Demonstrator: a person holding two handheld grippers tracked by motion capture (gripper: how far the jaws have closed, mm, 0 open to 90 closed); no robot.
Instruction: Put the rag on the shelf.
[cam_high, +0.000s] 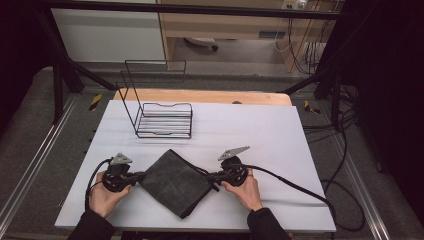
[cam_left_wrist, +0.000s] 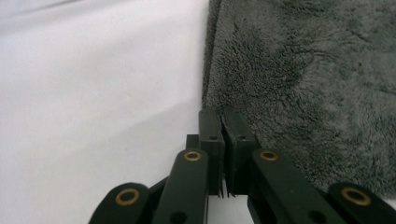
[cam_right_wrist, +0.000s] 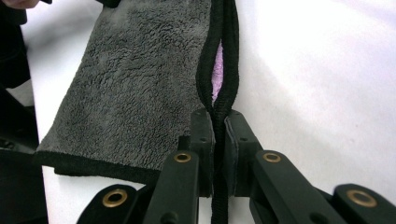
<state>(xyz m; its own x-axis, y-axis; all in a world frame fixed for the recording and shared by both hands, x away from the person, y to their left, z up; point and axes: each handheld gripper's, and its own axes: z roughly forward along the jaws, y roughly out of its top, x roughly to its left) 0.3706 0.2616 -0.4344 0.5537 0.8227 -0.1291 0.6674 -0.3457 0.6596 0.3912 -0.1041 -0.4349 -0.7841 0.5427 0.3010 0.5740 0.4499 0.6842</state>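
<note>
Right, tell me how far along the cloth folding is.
Done: the grey cloth already lies folded over on the white table, its doubled black hem showing in the right gripper view.
In hand: the left gripper is shut on one corner and the right gripper on the opposite corner, pinching both hem layers.
Left: probably another fold, then perhaps the wire rack, which holds nothing yet.

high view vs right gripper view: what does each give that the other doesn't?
High view: the wire rack behind the cloth, both hands, and the left gripper at the cloth's left corner.
Right gripper view: the jaws of the right gripper pinching the cloth's doubled black hem, with a pink patch between the two layers.
Both: the folded grey cloth on the white table.
</note>
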